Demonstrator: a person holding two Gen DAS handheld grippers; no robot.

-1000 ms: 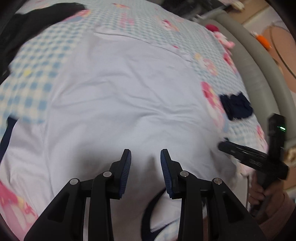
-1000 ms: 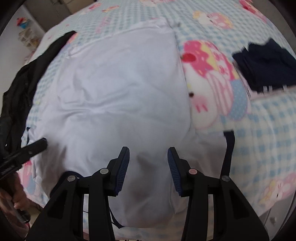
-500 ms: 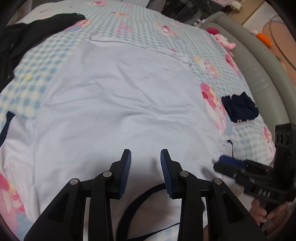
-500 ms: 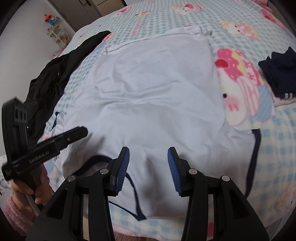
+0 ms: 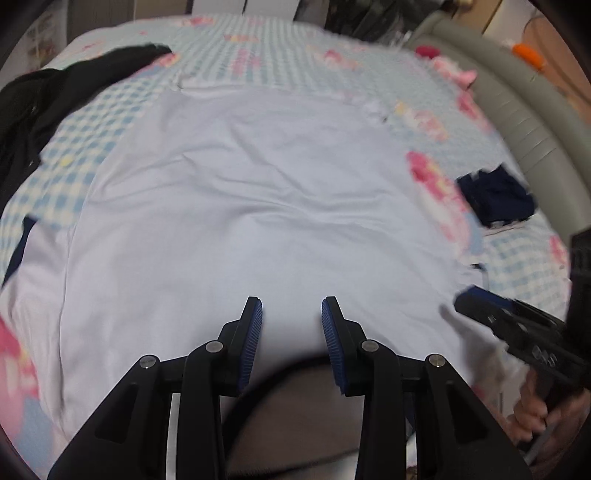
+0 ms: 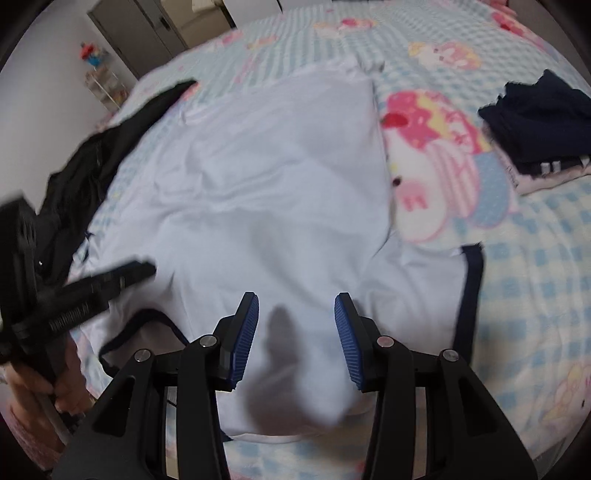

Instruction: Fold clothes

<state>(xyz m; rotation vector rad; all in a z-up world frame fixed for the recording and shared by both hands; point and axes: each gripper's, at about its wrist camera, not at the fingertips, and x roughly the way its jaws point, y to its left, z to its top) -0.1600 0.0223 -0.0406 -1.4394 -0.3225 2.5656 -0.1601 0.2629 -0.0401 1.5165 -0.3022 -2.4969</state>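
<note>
The white T-shirt with navy trim is spread flat over the bed, filling the centre of both views, its neckline at the lower edge of the frame and its hem toward the top. The left gripper and the right gripper are both held over the collar end with fingers parted and nothing between them.

Several slips can be foreseen. The cloth is thin and lies wrinkled across the middle, so a pinch taken at one shoulder only would likely drag it askew. If just the upper layer is caught, the front and back could be separated and the fold left uneven. The soft checked bedspread beneath may also be gathered with the shirt if the fingers are pressed in too deep.

A black garment is heaped at the left edge of the frame, close to the sleeve, and could be snagged. A folded navy pile rests at the upper right, well apart. A grey padded bed frame is seen at the right of the left view, a door at the upper left of the right view.
</note>
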